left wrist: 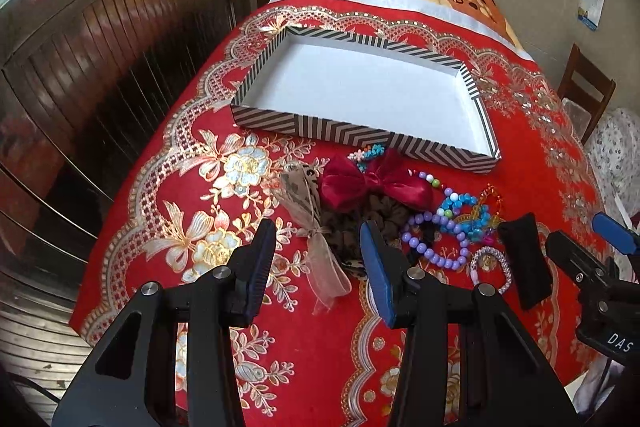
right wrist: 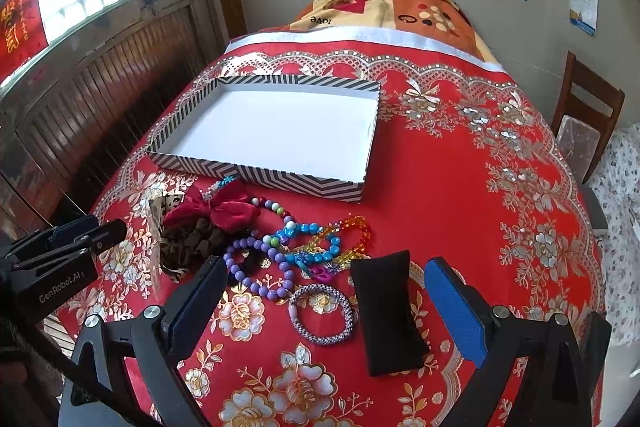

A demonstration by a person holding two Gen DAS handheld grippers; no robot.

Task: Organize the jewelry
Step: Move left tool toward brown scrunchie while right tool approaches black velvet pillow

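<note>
Two hand-held grippers hover over a red floral tablecloth (right wrist: 460, 195), both angled down. Judging by the bare striped box (right wrist: 256, 171), sorting has not begun; the step in hand looks like choosing a first piece.

Far left, the box lies open, white inside, nothing in it. Just near of it is the jewelry pile. At its left, a gauzy ribbon bow (left wrist: 316, 231) lies on the cloth with the left gripper (left wrist: 318, 259) above it, jaws spread, holding nothing. Beside the ribbon sit a dark red bow (left wrist: 376, 183) and a brown scrunchie (right wrist: 192, 239). Further right, a purple bead bracelet (right wrist: 256, 267), blue beads (right wrist: 316, 251) and an orange bead strand (right wrist: 356, 231) overlap in a tangle.

Nearer, a woven bangle (right wrist: 322, 311) lies apart from the pile, with a black cushion (right wrist: 388, 311) just right of it. The right gripper (right wrist: 326, 307) hangs over these, jaws wide, empty.

The loose bangle seems easiest to lift; the tangled beads may drag neighbours along.
</note>
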